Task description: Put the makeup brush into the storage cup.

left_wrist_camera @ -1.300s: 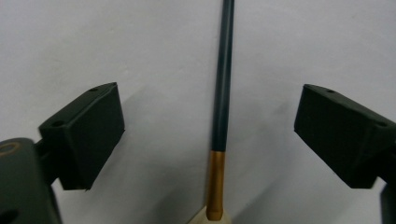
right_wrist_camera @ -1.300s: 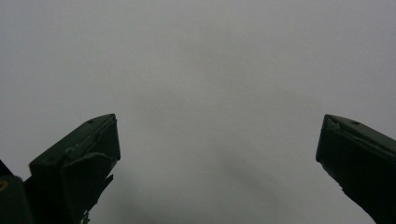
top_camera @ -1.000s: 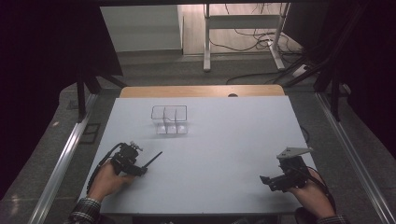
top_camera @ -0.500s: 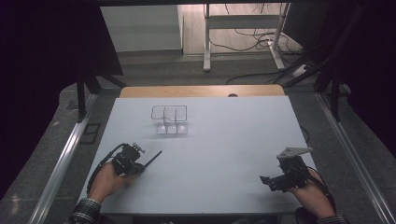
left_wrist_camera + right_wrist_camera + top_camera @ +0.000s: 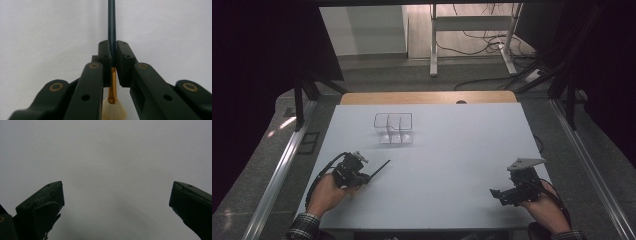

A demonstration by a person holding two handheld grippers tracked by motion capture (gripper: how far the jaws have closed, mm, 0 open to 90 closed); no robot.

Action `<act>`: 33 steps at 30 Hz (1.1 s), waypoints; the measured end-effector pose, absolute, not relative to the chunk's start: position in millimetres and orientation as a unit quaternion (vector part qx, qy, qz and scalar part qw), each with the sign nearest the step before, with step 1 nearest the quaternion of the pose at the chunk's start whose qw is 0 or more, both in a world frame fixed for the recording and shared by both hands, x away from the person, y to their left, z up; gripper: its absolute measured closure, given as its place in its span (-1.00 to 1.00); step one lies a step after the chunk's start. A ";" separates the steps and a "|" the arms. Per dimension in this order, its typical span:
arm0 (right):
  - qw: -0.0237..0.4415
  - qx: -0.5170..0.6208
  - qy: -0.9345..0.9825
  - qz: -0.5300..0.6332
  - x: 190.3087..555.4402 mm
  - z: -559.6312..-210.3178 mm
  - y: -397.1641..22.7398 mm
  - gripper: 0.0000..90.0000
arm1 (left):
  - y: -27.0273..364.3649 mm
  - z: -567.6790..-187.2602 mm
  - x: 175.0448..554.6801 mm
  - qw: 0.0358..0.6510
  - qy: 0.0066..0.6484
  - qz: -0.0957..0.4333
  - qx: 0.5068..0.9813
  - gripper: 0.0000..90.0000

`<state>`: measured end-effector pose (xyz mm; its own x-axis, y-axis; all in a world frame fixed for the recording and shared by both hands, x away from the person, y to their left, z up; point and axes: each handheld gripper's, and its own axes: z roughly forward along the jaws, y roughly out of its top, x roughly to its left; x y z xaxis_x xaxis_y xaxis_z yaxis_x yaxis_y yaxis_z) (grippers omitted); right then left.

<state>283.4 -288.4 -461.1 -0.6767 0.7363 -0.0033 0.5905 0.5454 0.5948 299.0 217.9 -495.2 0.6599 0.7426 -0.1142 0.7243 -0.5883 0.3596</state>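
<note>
In the high view, the left gripper (image 5: 362, 176) rests low on the near-left part of the white table (image 5: 462, 150), held by the person's left hand (image 5: 328, 192). Its jaws have just been closing and now clamp a brush (image 5: 379, 168), whose thin dark handle sticks out beyond the jaws toward the middle of the table, slanting up and to the right. A clear plastic organizer (image 5: 393, 128) with several compartments stands farther back, well apart from the brush tip. The right gripper (image 5: 498, 193) sits on the near-right part of the table in the person's right hand (image 5: 544, 207), with a grey 3-cornered plate on top; it points left, well apart from the brush and the organizer.

In the left gripper view, the 2 black jaws stand narrow, pressed on the brush (image 5: 111, 30) from both sides. The dark handle runs straight up from the left gripper (image 5: 113, 53) over the white table (image 5: 50, 32). Below the pads a gold ferrule (image 5: 113, 85) shows, and under it a tuft of pale bristles (image 5: 113, 111) fans out.

In the right gripper view, the right gripper (image 5: 117, 192) has its 2 jaws spread wide with nothing between them, over the plain white table (image 5: 112, 157).
</note>
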 end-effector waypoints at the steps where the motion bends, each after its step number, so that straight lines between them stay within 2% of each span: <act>1: 0.128 0.381 0.870 0.287 283.2 -460.7 -288.1 -1.00 | 216.4 -494.1 298.4 0.194 0.408 0.026 0.892 0.85; 12: 0.134 0.365 0.874 0.290 282.6 -459.1 -282.2 -1.00 | 201.5 -482.3 293.3 0.227 0.379 0.028 0.897 0.85; 22: 0.122 0.367 0.870 0.306 283.5 -456.1 -277.7 -1.00 | 188.1 -474.3 290.1 0.244 0.354 0.027 0.903 0.85; 33: 0.124 0.360 0.872 0.308 284.4 -455.8 -271.0 -1.00 | 174.0 -468.9 288.8 0.259 0.332 0.010 0.907 0.85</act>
